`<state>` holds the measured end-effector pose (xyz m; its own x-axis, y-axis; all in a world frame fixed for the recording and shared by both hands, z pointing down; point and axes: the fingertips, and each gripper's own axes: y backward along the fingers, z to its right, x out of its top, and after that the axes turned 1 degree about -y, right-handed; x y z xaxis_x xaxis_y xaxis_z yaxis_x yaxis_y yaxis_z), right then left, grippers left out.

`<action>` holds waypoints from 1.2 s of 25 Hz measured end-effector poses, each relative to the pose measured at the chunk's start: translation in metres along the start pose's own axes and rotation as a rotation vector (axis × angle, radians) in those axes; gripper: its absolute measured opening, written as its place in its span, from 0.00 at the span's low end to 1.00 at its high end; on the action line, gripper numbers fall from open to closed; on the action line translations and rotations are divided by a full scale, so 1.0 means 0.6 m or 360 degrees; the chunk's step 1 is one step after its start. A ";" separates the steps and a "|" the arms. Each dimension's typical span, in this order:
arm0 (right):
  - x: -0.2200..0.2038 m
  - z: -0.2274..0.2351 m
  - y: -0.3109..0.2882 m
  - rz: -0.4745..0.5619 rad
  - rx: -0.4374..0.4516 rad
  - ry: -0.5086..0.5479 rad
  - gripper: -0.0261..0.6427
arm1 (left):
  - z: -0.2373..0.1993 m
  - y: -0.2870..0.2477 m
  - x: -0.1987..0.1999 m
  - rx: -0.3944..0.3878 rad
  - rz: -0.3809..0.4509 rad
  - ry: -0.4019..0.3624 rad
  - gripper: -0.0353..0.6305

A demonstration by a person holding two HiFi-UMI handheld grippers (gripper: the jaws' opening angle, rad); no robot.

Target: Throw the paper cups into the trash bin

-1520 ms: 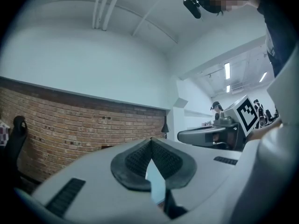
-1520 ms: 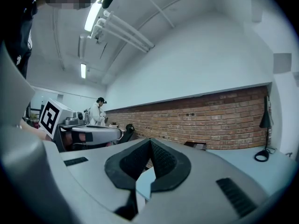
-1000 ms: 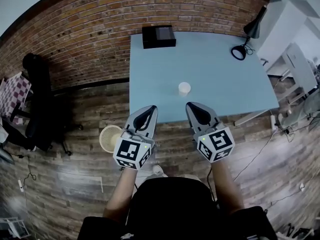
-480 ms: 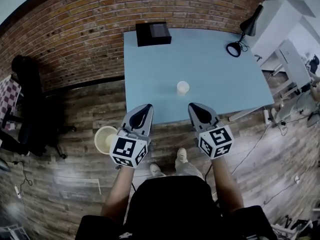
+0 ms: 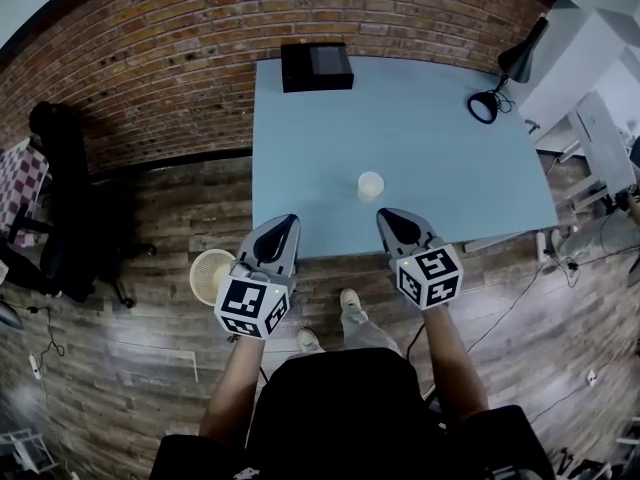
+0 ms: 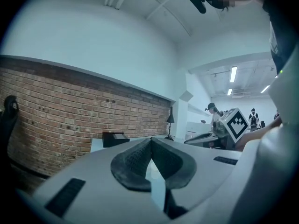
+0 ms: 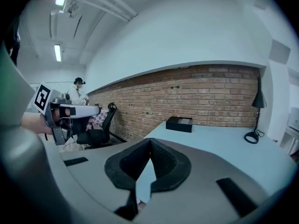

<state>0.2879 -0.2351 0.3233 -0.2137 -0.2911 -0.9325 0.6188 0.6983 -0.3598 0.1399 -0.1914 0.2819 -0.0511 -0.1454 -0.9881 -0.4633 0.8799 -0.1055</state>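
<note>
A white paper cup (image 5: 370,184) stands upright on the light blue table (image 5: 420,138), near its front edge. My right gripper (image 5: 393,221) hovers at that edge, just in front of the cup and slightly to its right, shut with nothing in it. My left gripper (image 5: 283,230) is at the table's front left corner, also shut and empty. A round white wire trash bin (image 5: 210,274) sits on the floor just left of the left gripper. In both gripper views the pads (image 6: 135,158) (image 7: 161,164) meet at the tip, and the cup does not show.
A black box (image 5: 316,66) lies at the table's far edge by the brick wall, and a black desk lamp (image 5: 505,76) stands at the far right corner. A black office chair (image 5: 62,203) stands at the left on the wooden floor. White furniture stands to the right.
Both grippers have sunk a little and drawn slightly back toward me at the table's front edge. Both stay shut. The cup has not moved.
</note>
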 end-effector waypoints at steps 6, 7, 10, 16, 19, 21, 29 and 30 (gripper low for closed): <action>-0.025 0.062 -0.048 -0.0133 0.0100 0.0068 0.05 | 0.000 -0.054 0.001 0.0072 0.0006 0.0035 0.06; -0.032 0.072 -0.056 -0.0168 0.0119 0.0102 0.05 | 0.002 -0.063 -0.001 0.0084 0.0005 0.0041 0.06; -0.055 0.097 -0.086 -0.0296 0.0177 0.0270 0.05 | 0.002 -0.085 -0.008 0.0140 -0.0012 0.0060 0.06; -0.112 0.124 -0.154 -0.0483 0.0331 0.0481 0.09 | -0.014 -0.104 -0.030 0.0320 -0.0069 0.0109 0.06; -0.151 0.129 -0.186 -0.0594 0.0414 0.0574 0.17 | -0.023 -0.109 -0.040 0.0407 -0.0092 0.0126 0.06; -0.179 0.135 -0.204 -0.0675 0.0449 0.0668 0.19 | -0.031 -0.108 -0.047 0.0465 -0.0107 0.0139 0.06; -0.268 0.150 -0.257 -0.0910 0.0522 0.0980 0.24 | -0.060 -0.096 -0.062 0.0668 -0.0142 0.0184 0.06; -0.272 0.151 -0.260 -0.0920 0.0521 0.1000 0.24 | -0.063 -0.095 -0.065 0.0685 -0.0144 0.0189 0.06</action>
<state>0.2947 -0.3557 0.5346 -0.8698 -0.0617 -0.4895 0.4503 0.3063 -0.8387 0.1351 -0.2528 0.3305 -0.1402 -0.2593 -0.9556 -0.0619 0.9655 -0.2529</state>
